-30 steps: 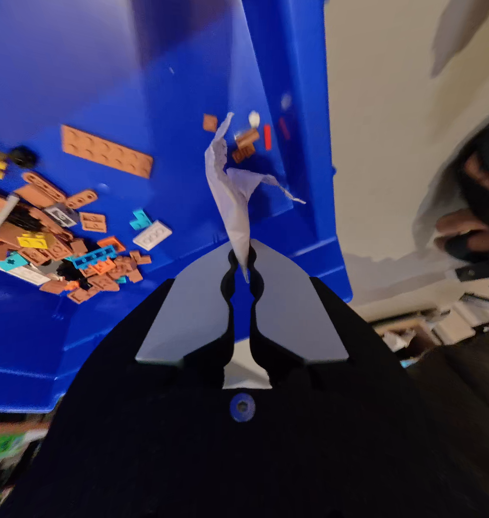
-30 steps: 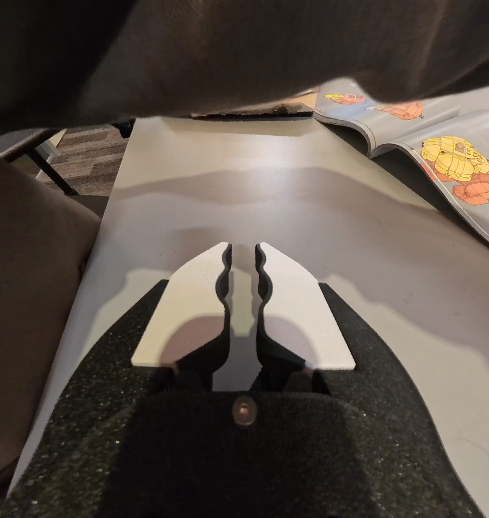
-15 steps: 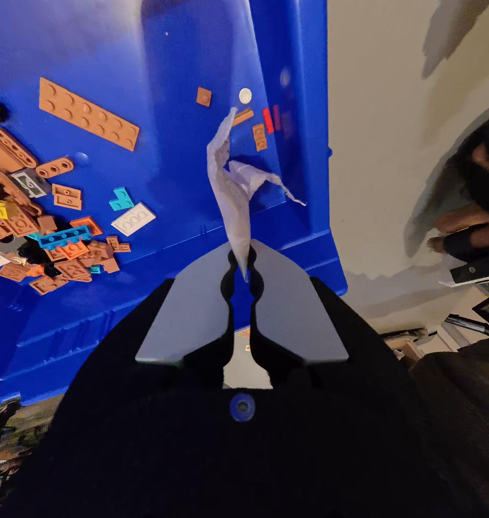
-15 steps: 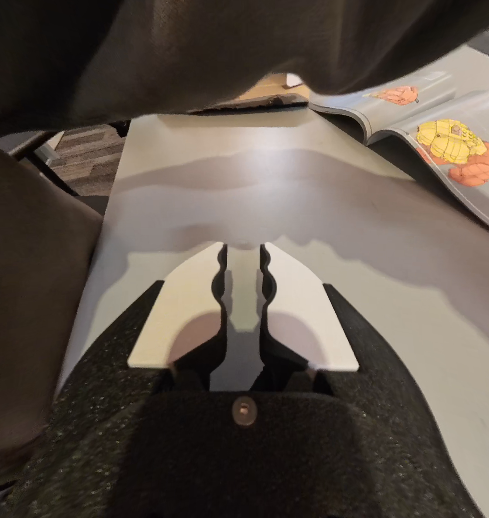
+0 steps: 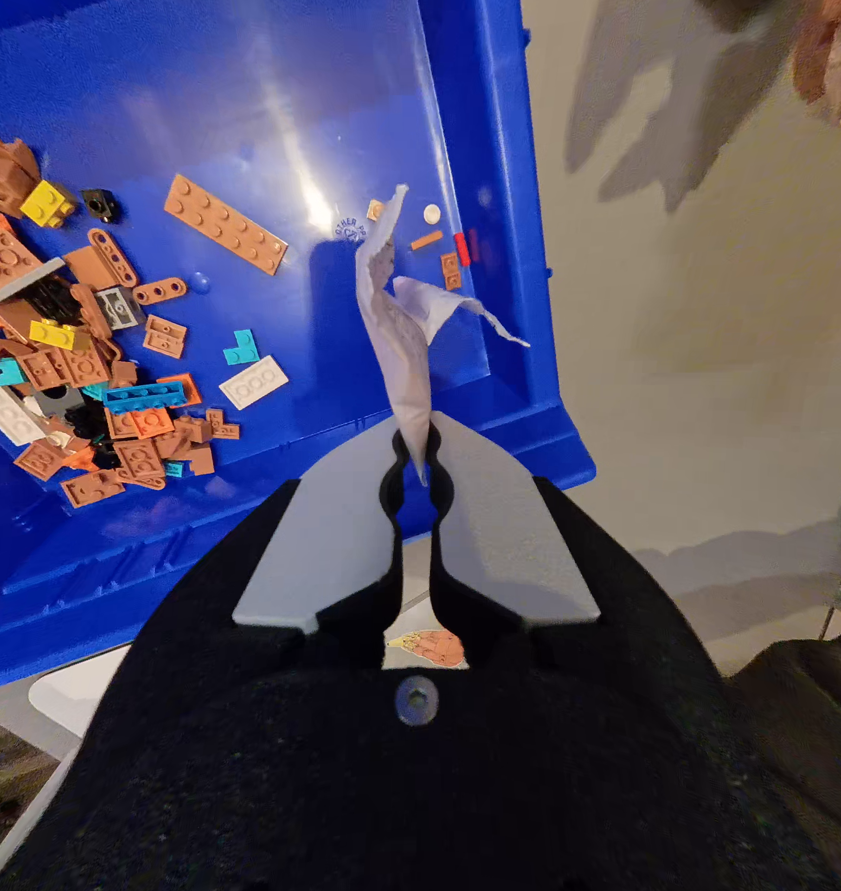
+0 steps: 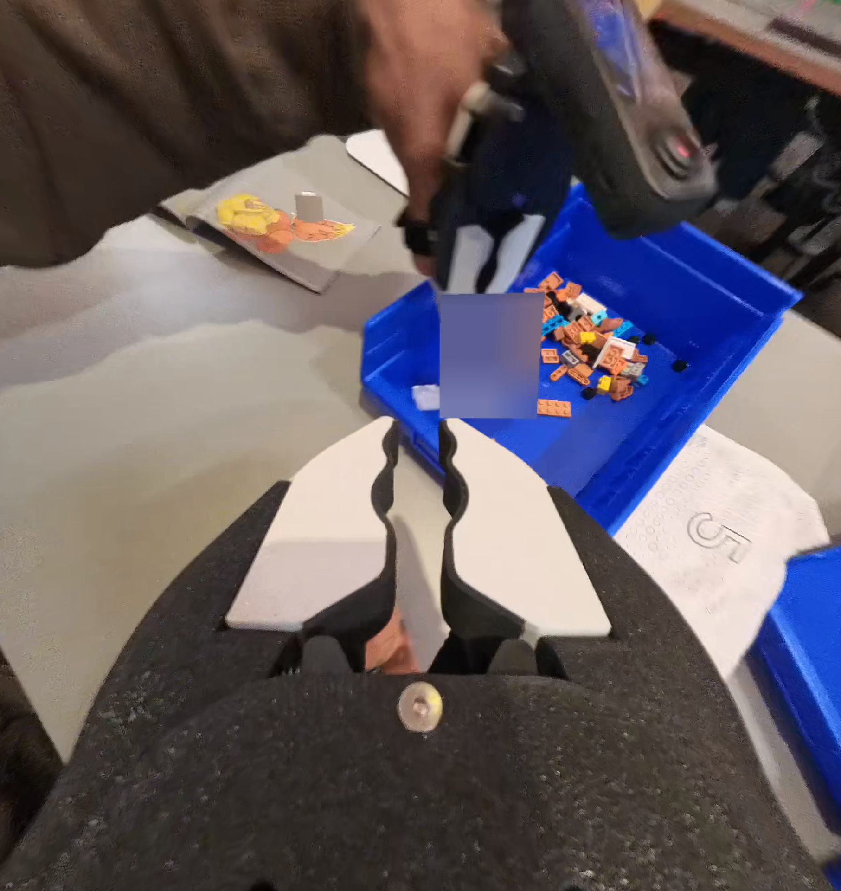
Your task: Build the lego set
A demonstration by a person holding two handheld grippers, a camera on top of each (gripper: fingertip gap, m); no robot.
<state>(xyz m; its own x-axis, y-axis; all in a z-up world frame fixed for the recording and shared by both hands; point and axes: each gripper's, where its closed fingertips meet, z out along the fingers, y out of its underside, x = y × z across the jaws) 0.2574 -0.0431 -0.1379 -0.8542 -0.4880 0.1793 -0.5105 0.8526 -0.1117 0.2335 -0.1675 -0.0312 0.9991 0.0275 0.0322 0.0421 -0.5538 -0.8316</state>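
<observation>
The blue bin is glossy smooth plastic; the crumpled bag looks like thin paper; the table is matt.

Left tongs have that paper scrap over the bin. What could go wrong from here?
1. The paper scrap is pinched only by its narrow end in the left tongs. It may slip out and fall into the blue bin.
2. If dropped there, it could cover small loose pieces like the white round stud and red piece right beneath it.
3. The right tongs sit near the bin's corner and the left tool; both views are blurred, so a bump seems possible.
</observation>
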